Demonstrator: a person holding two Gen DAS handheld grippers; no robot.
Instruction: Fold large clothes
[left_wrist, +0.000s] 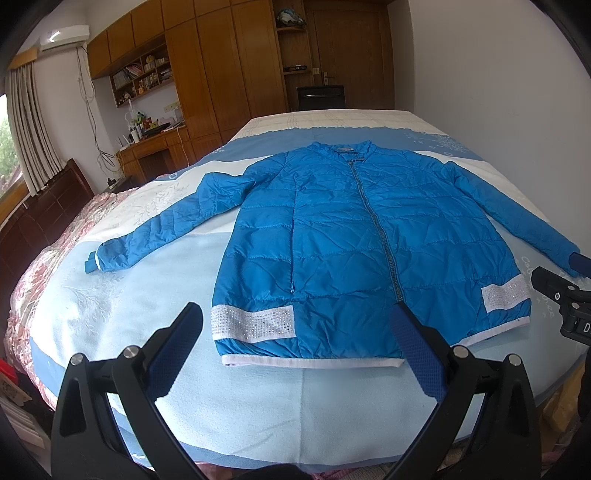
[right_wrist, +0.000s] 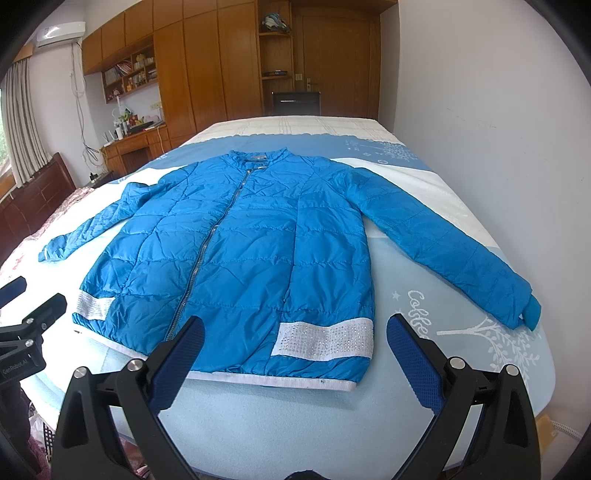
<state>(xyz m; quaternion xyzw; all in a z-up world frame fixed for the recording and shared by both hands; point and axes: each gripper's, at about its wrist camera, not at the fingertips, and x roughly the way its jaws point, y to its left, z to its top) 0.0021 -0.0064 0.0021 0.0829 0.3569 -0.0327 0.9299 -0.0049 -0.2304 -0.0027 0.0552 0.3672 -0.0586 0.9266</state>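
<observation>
Lying flat and face up on the bed (left_wrist: 258, 406), the blue quilted jacket (left_wrist: 362, 243) is zipped closed, its collar toward the wooden wardrobe (left_wrist: 221, 66) at the far end of the room and its white ribbed hem toward the cameras. Both sleeves are spread out to the sides of the jacket's body, resting on the pale blue blanket; white studded bands sit just above the hem on either side of the zipper.

The left gripper (left_wrist: 295, 332) hovers near the hem, its blue-padded fingers spread wide with nothing between them; one finger tip shows over the bare blanket beside the jacket's hem corner, the other shows over the lower end of the zipper. Whether either pad touches the fabric cannot be told.

The right gripper (right_wrist: 295, 343) is likewise spread wide and empty, held near the hem on the other half of the jacket, one finger showing close to the zipper's lower end, the other beyond the jacket's side edge above the blanket's printed lettering.

Beside the wardrobe, a desk (right_wrist: 136, 144) and an air conditioner (right_wrist: 59, 33) stand against the wall.
</observation>
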